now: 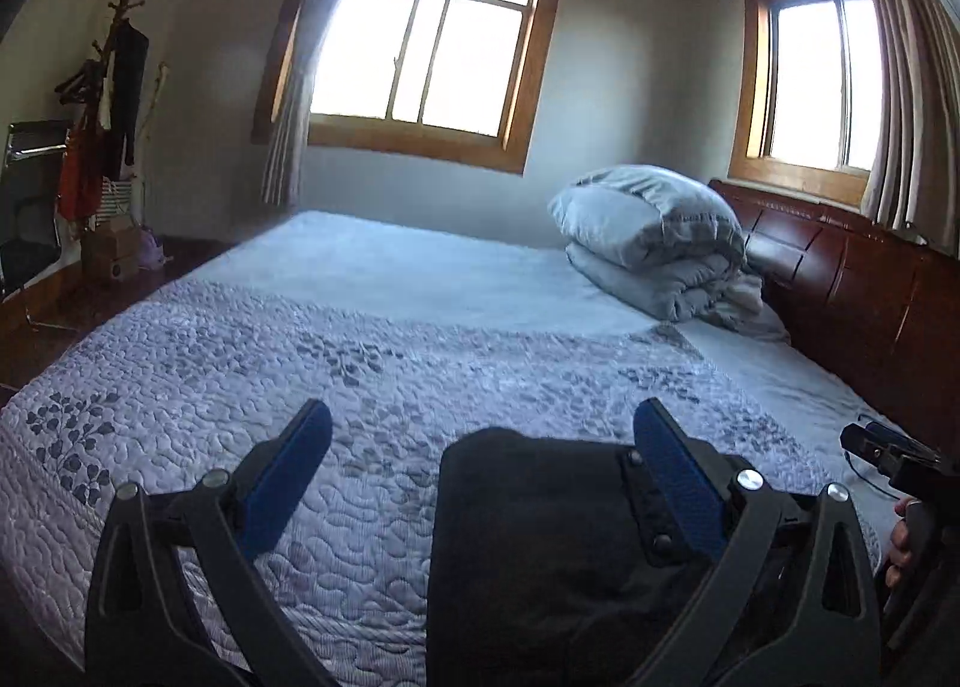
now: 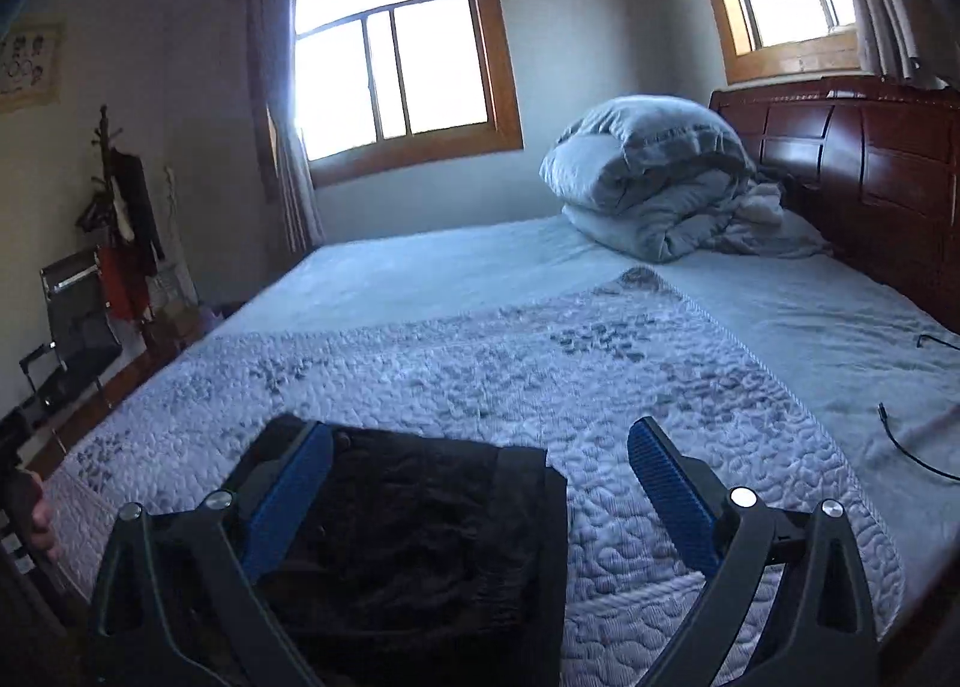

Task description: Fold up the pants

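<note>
Bed [image 1: 420,279]: quilt [image 1: 240,387] over its near part; pants [image 1: 540,537] on the quilt at the near edge. Folded duvet [image 1: 654,231] at the far right, before the headboard [image 1: 870,291]. Coat rack [image 1: 114,99] and chair [image 2: 78,315] left of the bed. Cable [image 2: 912,447] on the bed, right.

I face a bed [image 1: 420,291] under a pale quilted cover [image 1: 240,387], a folded duvet [image 1: 654,237] piled near its dark wooden headboard [image 1: 870,279]. Two wood-framed windows [image 1: 432,45] glow bright with daylight in pale walls [image 1: 630,57], grey curtains [image 1: 288,105] beside them. A coat rack [image 1: 114,87] and a chair [image 2: 72,321] stand at left on the wooden floor [image 1: 72,297].
</note>
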